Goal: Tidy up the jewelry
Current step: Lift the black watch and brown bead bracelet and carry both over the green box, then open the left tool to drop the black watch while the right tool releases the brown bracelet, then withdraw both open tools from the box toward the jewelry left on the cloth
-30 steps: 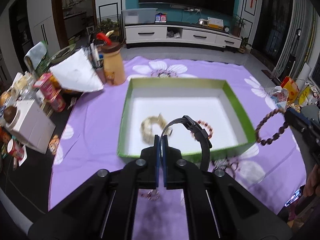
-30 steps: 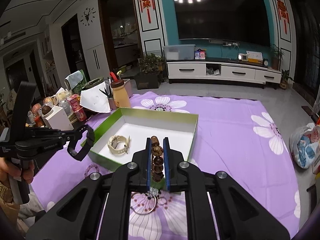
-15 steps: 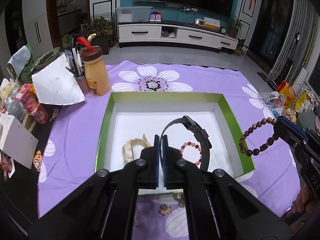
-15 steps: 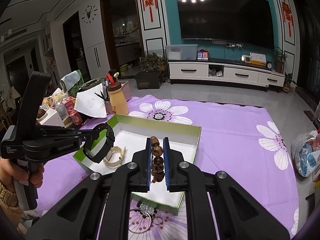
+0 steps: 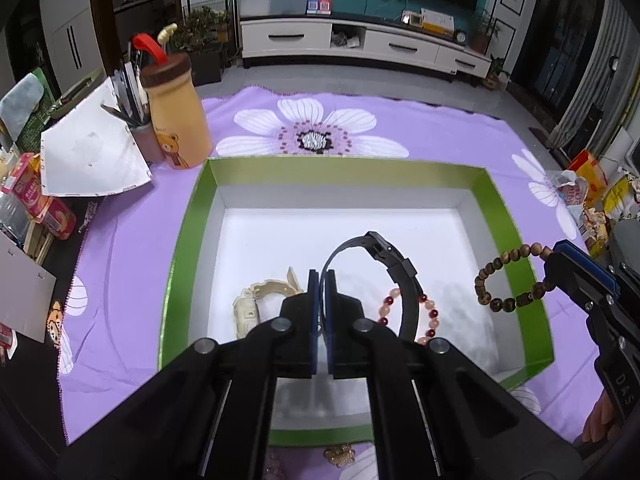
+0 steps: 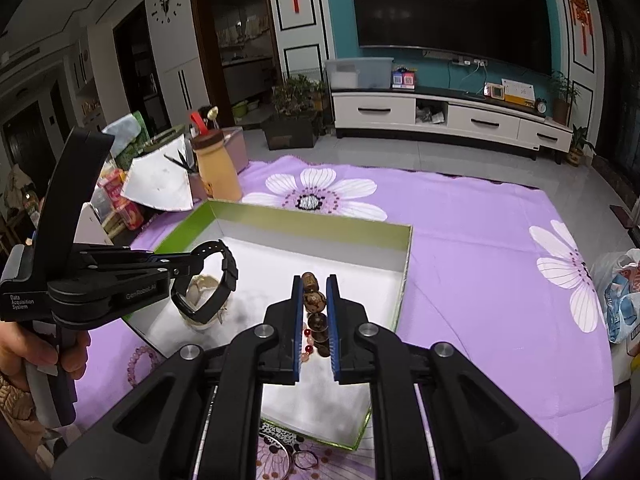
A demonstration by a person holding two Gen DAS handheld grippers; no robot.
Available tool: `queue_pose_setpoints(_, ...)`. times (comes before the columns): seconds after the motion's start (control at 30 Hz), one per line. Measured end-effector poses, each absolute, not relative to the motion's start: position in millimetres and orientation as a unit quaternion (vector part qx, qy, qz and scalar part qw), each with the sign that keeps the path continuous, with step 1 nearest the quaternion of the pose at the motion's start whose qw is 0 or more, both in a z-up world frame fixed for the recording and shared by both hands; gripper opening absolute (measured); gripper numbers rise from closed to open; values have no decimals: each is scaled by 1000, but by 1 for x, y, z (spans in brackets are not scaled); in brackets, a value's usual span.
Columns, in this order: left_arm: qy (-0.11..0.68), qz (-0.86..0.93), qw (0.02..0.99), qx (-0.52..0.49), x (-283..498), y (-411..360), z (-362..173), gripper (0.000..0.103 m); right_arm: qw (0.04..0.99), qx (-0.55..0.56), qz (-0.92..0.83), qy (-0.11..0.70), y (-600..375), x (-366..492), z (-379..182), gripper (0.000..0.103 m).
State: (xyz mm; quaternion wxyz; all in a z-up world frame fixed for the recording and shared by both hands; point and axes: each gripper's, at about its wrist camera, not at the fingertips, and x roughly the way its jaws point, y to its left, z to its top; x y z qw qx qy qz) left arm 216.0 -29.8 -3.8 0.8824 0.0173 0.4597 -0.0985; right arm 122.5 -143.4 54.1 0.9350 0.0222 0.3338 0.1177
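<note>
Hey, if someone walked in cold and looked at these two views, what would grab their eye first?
Probably the green-walled box with its white floor on the purple flower cloth. Next, the left claw pinching a black watch above the box floor, over a cream watch and a red bead bracelet lying inside. On the right, the right claw holds a brown wooden bead bracelet over the box's right wall.

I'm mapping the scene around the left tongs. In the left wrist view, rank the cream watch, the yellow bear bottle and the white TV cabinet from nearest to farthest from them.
1. Cream watch: in the green box, just left of the left tongs.
2. Yellow bear bottle: on the purple cloth, beyond the box's far left corner.
3. White TV cabinet: against the far wall.
</note>
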Motion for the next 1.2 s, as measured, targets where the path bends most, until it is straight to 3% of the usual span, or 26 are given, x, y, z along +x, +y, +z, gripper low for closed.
queue_pose_setpoints(0.57,483,-93,871,26,232,-39,-31,6,923,26,112,367,-140,141,32,11)
queue_pose_setpoints(0.67,480,-94,872,22,232,-40,-28,15,921,41,107,371,-145,142,31,12)
queue_pose_setpoints(0.7,476,-95,874,21,231,-40,-26,17,921,46,105,372,-147,142,31,20)
queue_pose_setpoints(0.77,472,-97,876,15,230,-38,-22,22,920,64,103,373,-153,141,31,24)
queue_pose_setpoints(0.87,463,-96,881,11,226,-34,-14,26,922,73,98,367,-160,137,33,24)
queue_pose_setpoints(0.93,456,-96,885,3,223,-29,-7,37,922,81,99,365,-163,134,35,24)
queue_pose_setpoints(1.03,444,-94,891,-5,216,-18,3,45,924,87,100,360,-168,124,37,24)
queue_pose_setpoints(1.2,426,-76,901,-32,195,15,17,51,925,101,99,354,-177,100,41,26)
